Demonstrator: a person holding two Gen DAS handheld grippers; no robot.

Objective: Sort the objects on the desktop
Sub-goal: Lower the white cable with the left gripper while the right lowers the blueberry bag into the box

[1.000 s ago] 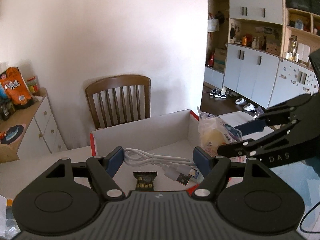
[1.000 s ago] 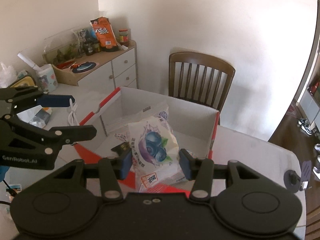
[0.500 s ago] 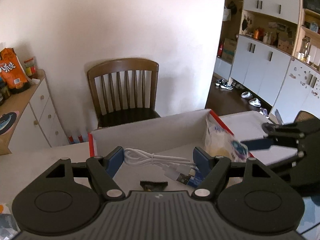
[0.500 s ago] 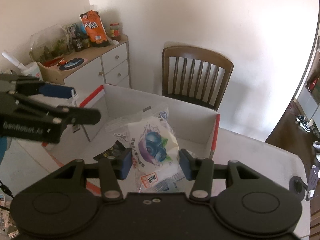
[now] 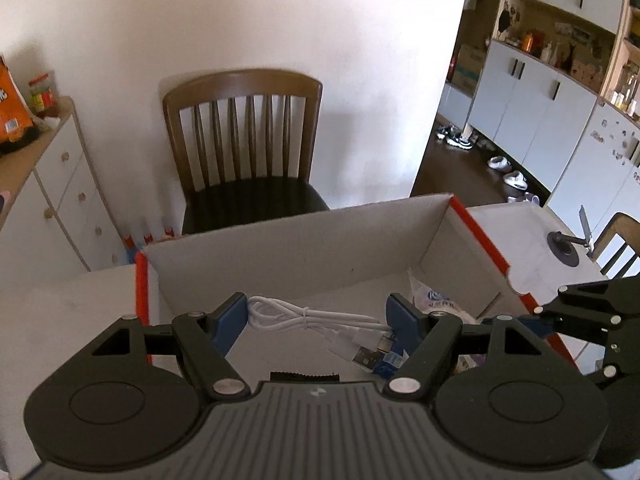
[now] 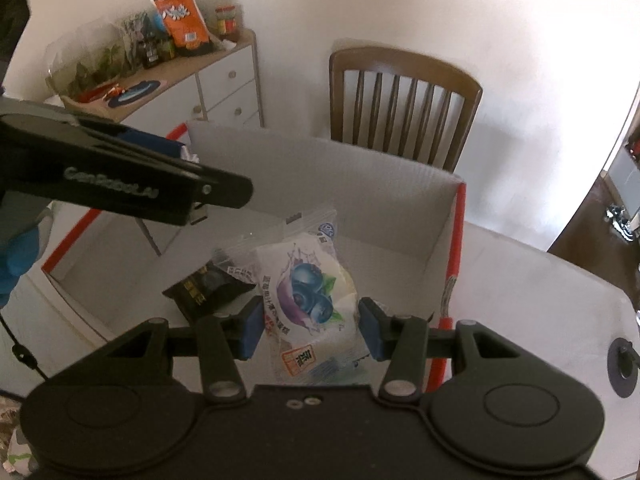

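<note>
A white cardboard box [image 5: 304,248] with red edges stands on the table. My left gripper [image 5: 318,318] is over it, shut on a coiled white USB cable [image 5: 316,318] that spans its blue pads. My right gripper [image 6: 311,326] is shut on a white blueberry snack bag [image 6: 308,280] held over the box [image 6: 384,196]. A small black packet [image 6: 208,290] lies on the box floor to the left of the bag. The left gripper also shows in the right wrist view [image 6: 200,200], above the box's left side.
A wooden chair [image 5: 244,140] stands behind the table. A white drawer cabinet [image 6: 224,80] with snacks on top is at the left. A small black stand [image 5: 566,242] sits on the table to the right of the box.
Both grippers have moved forward and higher over the box, each still holding its item. The left gripper has come closer to the right one.
</note>
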